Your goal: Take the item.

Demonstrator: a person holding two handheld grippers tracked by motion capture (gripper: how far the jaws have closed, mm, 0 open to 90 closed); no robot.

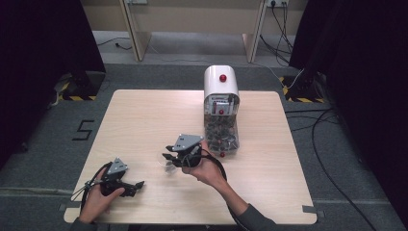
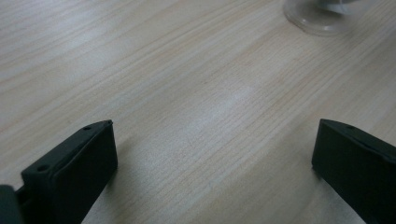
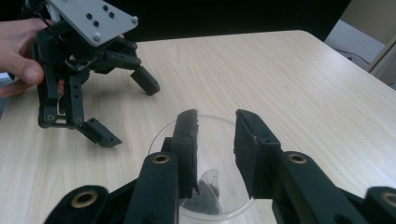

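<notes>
In the lower left of the high view, the left gripper [image 1: 137, 185] rests on the table [image 1: 144, 115], jaws wide apart over bare wood. Just left of centre, the right gripper [image 1: 167, 157] hangs over a clear plastic cup [image 3: 224, 135]; its jaws stand slightly apart, straddling the rim without pressing it. Right of centre stands a white dispenser [image 1: 221, 86].

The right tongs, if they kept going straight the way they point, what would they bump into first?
Probably the clear bowl: the right tongs sit just over it with its rim between the parted jaws. Past it there's bare table, though depth is hard to judge.
</notes>
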